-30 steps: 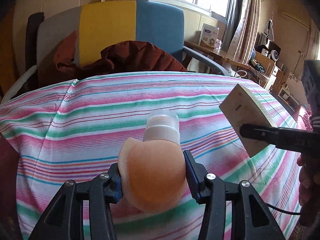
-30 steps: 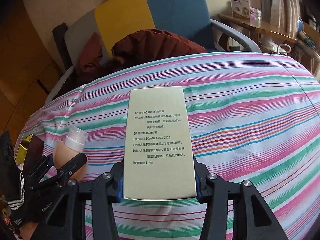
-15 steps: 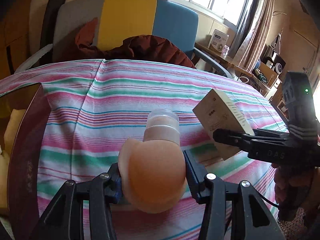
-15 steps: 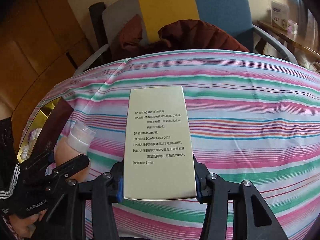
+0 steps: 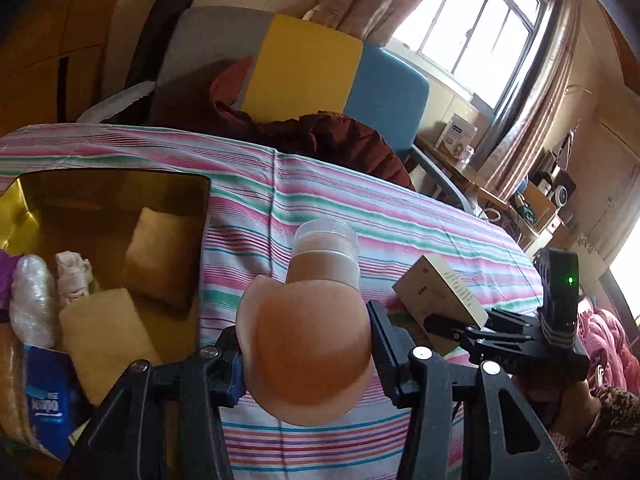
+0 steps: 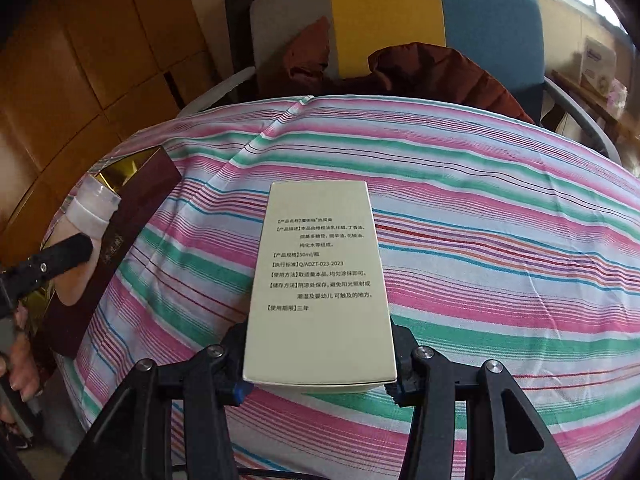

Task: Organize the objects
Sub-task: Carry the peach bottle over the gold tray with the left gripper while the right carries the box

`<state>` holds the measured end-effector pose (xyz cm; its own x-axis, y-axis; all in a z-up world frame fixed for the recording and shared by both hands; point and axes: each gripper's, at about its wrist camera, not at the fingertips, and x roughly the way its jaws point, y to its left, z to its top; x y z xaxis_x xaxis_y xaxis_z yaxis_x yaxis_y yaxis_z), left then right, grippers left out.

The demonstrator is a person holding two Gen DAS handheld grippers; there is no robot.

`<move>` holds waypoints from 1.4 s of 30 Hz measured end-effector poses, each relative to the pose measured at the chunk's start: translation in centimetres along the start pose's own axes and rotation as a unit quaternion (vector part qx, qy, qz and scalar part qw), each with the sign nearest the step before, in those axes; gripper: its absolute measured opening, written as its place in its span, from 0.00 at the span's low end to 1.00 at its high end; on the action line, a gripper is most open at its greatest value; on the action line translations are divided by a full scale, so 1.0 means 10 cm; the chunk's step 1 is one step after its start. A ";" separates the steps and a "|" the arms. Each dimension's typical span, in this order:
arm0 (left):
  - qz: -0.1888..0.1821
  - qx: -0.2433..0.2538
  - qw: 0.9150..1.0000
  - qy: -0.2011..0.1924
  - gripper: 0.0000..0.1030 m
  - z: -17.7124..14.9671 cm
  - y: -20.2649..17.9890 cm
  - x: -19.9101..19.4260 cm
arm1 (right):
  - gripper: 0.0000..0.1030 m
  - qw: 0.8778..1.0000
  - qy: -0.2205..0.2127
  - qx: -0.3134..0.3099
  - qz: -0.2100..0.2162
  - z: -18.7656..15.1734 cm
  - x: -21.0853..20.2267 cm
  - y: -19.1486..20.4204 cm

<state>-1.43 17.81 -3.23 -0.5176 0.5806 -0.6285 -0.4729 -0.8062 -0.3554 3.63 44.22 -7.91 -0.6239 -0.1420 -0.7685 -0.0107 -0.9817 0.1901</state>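
My left gripper [image 5: 306, 360] is shut on a peach-coloured bottle [image 5: 308, 344] with a clear cap, held above the striped cloth just right of an open gold-lined box [image 5: 120, 184]. The bottle also shows at the far left of the right wrist view [image 6: 86, 216], over the box's dark red wall [image 6: 120, 240]. My right gripper [image 6: 320, 364] is shut on a pale cream carton [image 6: 320, 280] with printed text, held above the cloth. That carton and gripper show at the right of the left wrist view [image 5: 440, 300].
The box holds tan pads [image 5: 160, 256], a wrapped white item [image 5: 30, 300] and a blue packet [image 5: 48, 396]. A striped cloth [image 6: 500, 240] covers the table. Behind it stands a grey, yellow and blue chair [image 5: 304, 68] with a brown jacket [image 5: 340, 140].
Both grippers have moved left with their loads. The open box has come fully into the left wrist view and into the right wrist view's left edge.
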 end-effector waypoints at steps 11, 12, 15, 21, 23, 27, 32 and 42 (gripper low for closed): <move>0.048 -0.125 0.990 -0.042 0.49 0.27 1.06 -0.32 | 0.49 1.000 -0.025 0.010 0.013 0.06 -0.20 0.48; 0.053 -0.136 0.988 -0.042 0.49 0.29 1.16 -0.34 | 0.49 0.999 -0.028 0.011 0.016 0.07 -0.21 0.54; 0.071 -0.168 0.982 -0.041 0.50 0.33 1.46 -0.37 | 0.49 0.999 -0.036 0.005 0.023 0.09 -0.23 0.76; 0.112 -0.211 0.970 -0.042 0.50 0.48 1.93 -0.40 | 0.49 0.998 -0.049 -0.016 0.040 0.18 -0.26 1.19; 0.123 -0.218 0.967 -0.040 0.50 0.55 2.06 -0.37 | 0.49 0.997 -0.052 -0.021 0.048 0.20 -0.26 1.31; 0.137 -0.235 0.962 -0.025 0.50 0.66 2.29 -0.27 | 0.49 0.996 -0.056 -0.029 0.057 0.22 -0.28 1.50; 0.153 -0.253 0.955 -0.008 0.50 0.71 2.54 -0.19 | 0.49 0.996 -0.062 -0.034 0.061 0.23 -0.31 1.59; 0.138 -0.273 0.952 -0.008 0.64 0.69 2.68 -0.20 | 0.49 0.996 -0.053 -0.033 0.066 0.21 -0.26 1.67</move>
<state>-17.97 -4.21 -6.77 -0.5806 0.3364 -0.7414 0.1211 -0.8648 -0.4872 3.41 28.41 -1.48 -0.6953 -0.2594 -0.6703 0.1258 -0.9621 0.2418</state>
